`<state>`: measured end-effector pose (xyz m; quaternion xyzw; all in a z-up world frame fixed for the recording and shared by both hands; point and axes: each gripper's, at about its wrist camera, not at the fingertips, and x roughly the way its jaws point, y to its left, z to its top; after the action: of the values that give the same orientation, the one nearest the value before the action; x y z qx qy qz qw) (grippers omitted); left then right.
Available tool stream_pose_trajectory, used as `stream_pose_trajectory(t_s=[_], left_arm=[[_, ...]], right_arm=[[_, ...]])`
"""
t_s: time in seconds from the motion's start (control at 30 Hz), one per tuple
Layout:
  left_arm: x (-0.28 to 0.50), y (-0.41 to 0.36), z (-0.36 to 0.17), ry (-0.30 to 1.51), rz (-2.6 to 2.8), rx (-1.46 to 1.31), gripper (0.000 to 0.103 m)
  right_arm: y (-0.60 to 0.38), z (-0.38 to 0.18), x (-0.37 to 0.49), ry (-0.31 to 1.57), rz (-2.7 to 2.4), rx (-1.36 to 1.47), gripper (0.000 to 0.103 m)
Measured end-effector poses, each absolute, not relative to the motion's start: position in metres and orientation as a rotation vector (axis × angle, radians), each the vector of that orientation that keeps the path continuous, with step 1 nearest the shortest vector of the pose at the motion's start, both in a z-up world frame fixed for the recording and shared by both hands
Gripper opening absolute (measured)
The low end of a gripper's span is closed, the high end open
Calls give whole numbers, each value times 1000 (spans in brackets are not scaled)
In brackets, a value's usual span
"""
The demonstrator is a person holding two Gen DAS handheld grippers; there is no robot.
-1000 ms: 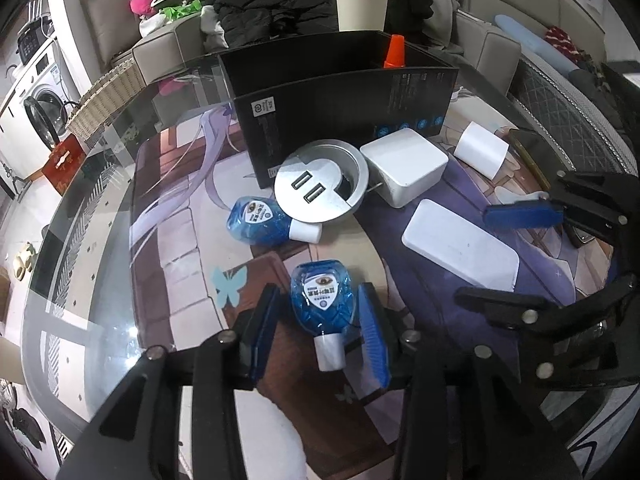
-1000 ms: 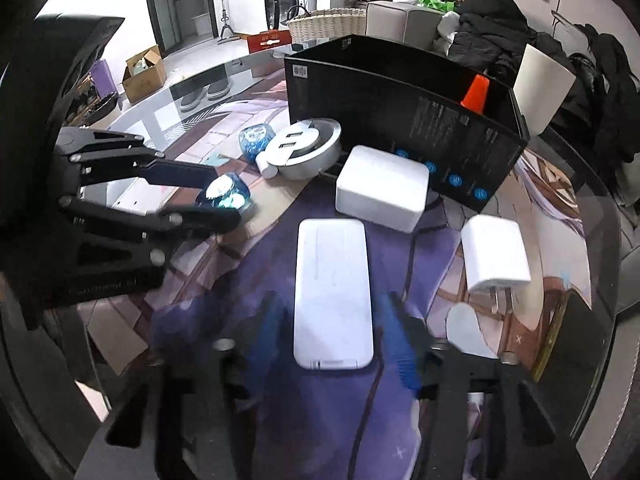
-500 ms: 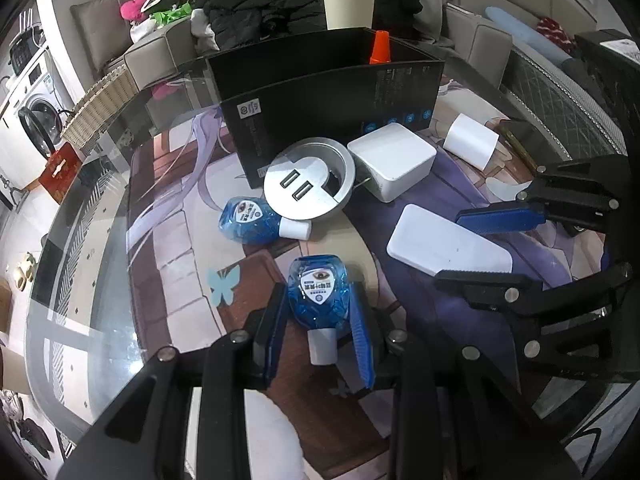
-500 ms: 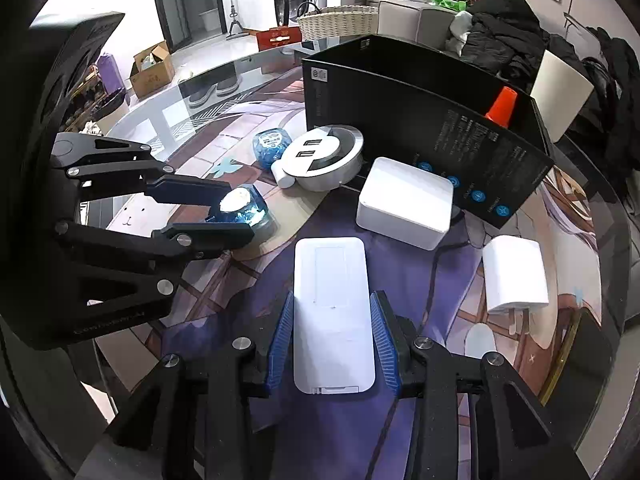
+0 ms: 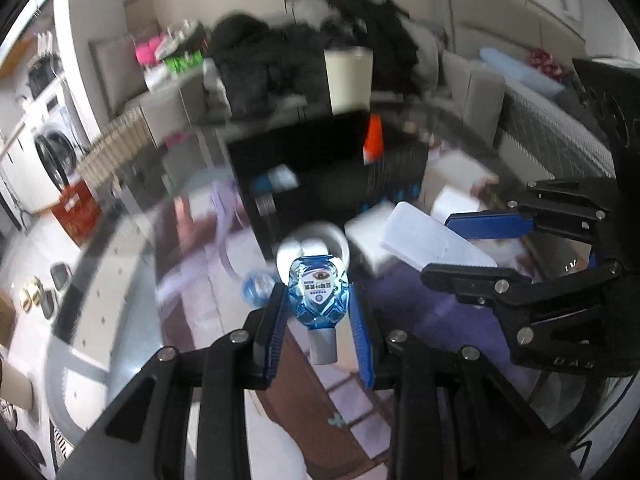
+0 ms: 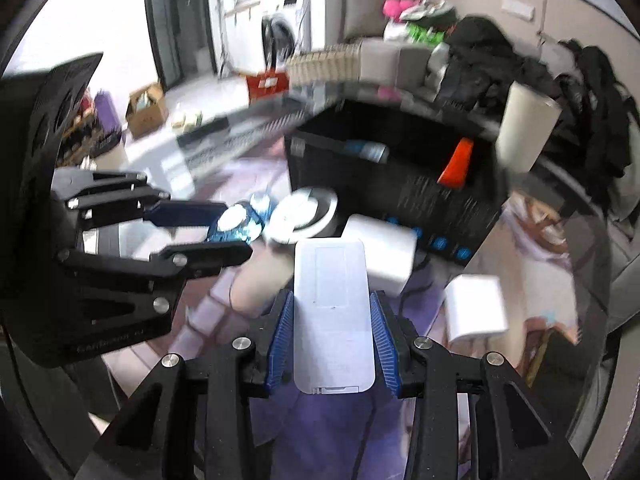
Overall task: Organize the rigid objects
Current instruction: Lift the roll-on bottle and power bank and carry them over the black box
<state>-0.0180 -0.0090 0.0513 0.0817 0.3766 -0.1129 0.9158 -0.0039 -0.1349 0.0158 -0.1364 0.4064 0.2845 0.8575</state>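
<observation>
Both grippers have closed on their loads and lifted them clear of the counter since the earlier frames, when the jaws stood apart around things that lay flat. Left gripper [image 5: 319,316]: clamped on the blue bottle [image 5: 318,294], its pads pressing the faceted body on either side, the white cap [image 5: 323,346] pointing back toward the camera. Right gripper [image 6: 333,336]: clamped across the narrow width of the white slab [image 6: 332,312], pads on its long edges, most of its length jutting forward past the fingertips.

Beyond the grippers, on the counter [image 6: 536,264]: a second blue bottle [image 6: 262,204], a round silver hub [image 6: 304,214], a white box [image 6: 384,252] and a white plug [image 6: 476,312]. Farther out stands the black bin [image 6: 400,176], an orange cone [image 6: 456,164] inside it; this looks like the likely destination.

Handling, as a judgement: the bottle seems light, stiff and smooth, its facets prone to slip or twist, so the widest part of the body is the place to hold. The slab appears rigid and slick-sided; held near one end it may pivot, so a hold nearer its middle would be steadier.
</observation>
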Motion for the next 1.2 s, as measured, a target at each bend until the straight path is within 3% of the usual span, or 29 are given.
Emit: stream_pose_trajectory(t_s=[0.37, 0.77, 1.2], left_arm=[[-63, -2, 123, 308, -178, 162, 29], [-50, 1, 127, 322, -180, 136, 29], [5, 6, 157, 228, -102, 57, 29]], right_arm=[[-168, 99, -47, 366, 531, -171, 39], [-170, 114, -65, 308, 528, -169, 39], [-156, 140, -10, 220, 426, -116, 39]])
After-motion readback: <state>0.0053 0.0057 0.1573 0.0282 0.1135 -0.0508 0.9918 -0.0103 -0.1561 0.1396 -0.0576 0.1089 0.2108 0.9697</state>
